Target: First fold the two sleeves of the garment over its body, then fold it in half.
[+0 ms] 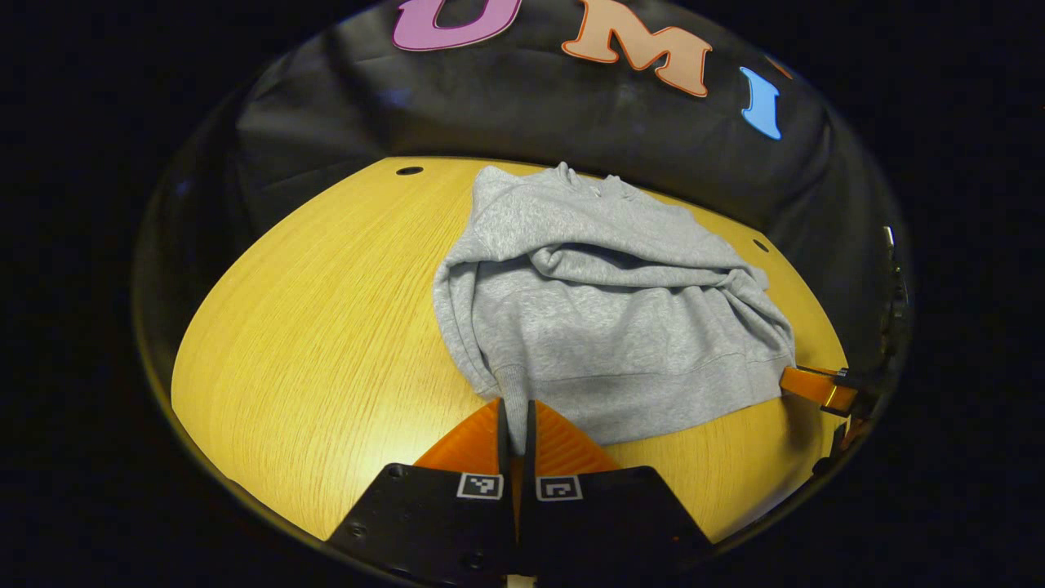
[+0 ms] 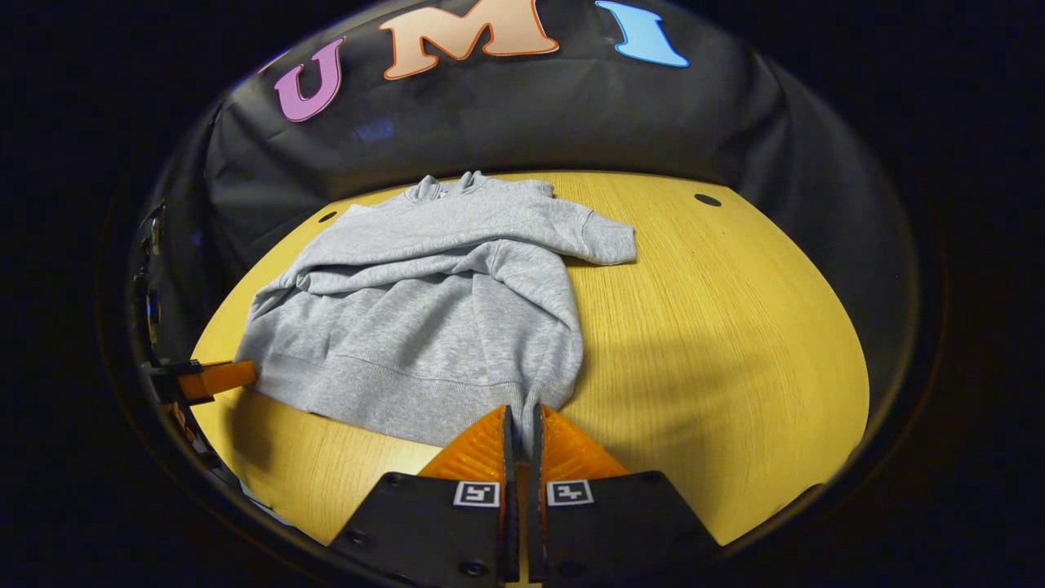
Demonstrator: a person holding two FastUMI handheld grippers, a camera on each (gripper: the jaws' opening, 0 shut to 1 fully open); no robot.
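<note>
A grey sweatshirt point(image 1: 604, 310) is spread on the wooden table point(image 1: 326, 327), with both sleeves laid across its body. Its hem corner nearest the left gripper point(image 1: 516, 416) is pinched between that gripper's closed fingers. The opposite hem corner is likewise clamped by the right gripper point(image 2: 521, 425), seen in the right gripper view.

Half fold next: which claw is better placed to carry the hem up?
Neither alone; likely both together. The left claw is shut on one hem corner of the grey sweatshirt, and the right claw is shut on the opposite corner, so the grips look even.
</note>
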